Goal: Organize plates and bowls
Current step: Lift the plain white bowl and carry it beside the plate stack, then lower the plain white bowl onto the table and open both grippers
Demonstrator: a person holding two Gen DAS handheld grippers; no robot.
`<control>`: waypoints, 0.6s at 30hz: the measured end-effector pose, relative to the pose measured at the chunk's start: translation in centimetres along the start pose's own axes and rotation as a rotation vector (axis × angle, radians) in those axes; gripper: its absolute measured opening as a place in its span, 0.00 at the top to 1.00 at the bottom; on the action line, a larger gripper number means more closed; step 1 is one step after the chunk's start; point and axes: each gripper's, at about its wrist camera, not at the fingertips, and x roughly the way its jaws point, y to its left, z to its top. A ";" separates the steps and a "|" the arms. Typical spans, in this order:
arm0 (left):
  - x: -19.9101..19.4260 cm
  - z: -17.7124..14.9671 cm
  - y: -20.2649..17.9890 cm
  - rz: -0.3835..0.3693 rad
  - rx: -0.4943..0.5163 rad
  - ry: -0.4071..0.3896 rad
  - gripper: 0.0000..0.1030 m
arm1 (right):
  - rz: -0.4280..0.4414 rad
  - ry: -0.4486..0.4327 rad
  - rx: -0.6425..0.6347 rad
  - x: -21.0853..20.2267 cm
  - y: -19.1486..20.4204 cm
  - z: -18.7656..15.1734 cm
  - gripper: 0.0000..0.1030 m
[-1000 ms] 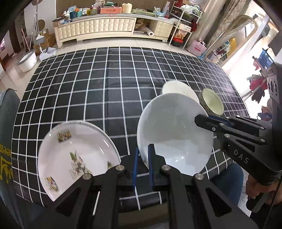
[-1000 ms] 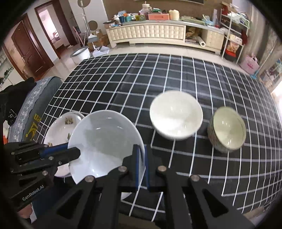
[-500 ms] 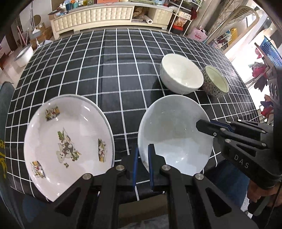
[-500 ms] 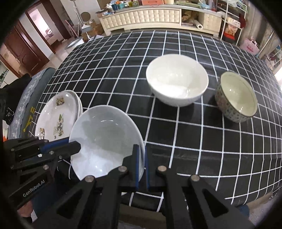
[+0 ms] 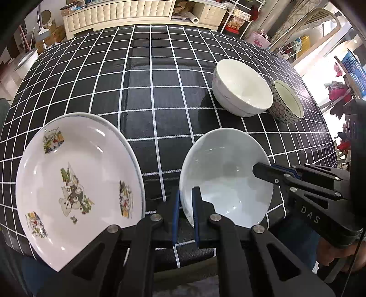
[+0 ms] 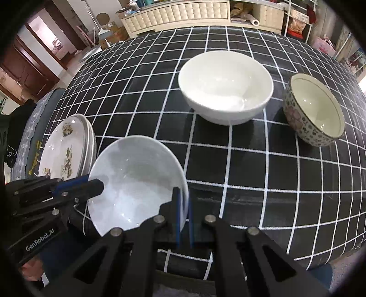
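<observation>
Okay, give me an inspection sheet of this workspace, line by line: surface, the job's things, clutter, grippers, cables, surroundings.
Surface: table under a black cloth with a white grid.
Job's things: plain white dish gripped at two rim spots, near the table's front edge; printed plates, stacked, to its left; white bowl and floral bowl upright farther back, side by side.
Clutter: nothing seen on the table besides the dishes.
Grippers: left gripper shut on the dish's rim; right gripper shut on the opposite rim.
Cables: a thin dark cord hangs by the right gripper's handle.
Surroundings: cream sideboard with items on top, shelves, wooden door, floor items.
</observation>
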 end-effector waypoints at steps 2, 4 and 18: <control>0.2 0.1 0.0 0.004 0.006 0.001 0.91 | -0.001 0.003 0.001 0.0 0.1 0.0 0.91; 0.2 0.1 0.0 0.008 0.010 0.002 0.91 | 0.001 0.005 0.008 0.1 0.1 0.2 0.91; -4.8 0.7 0.6 0.044 0.035 -0.129 0.91 | -0.101 -0.093 -0.012 -4.2 0.2 0.5 0.82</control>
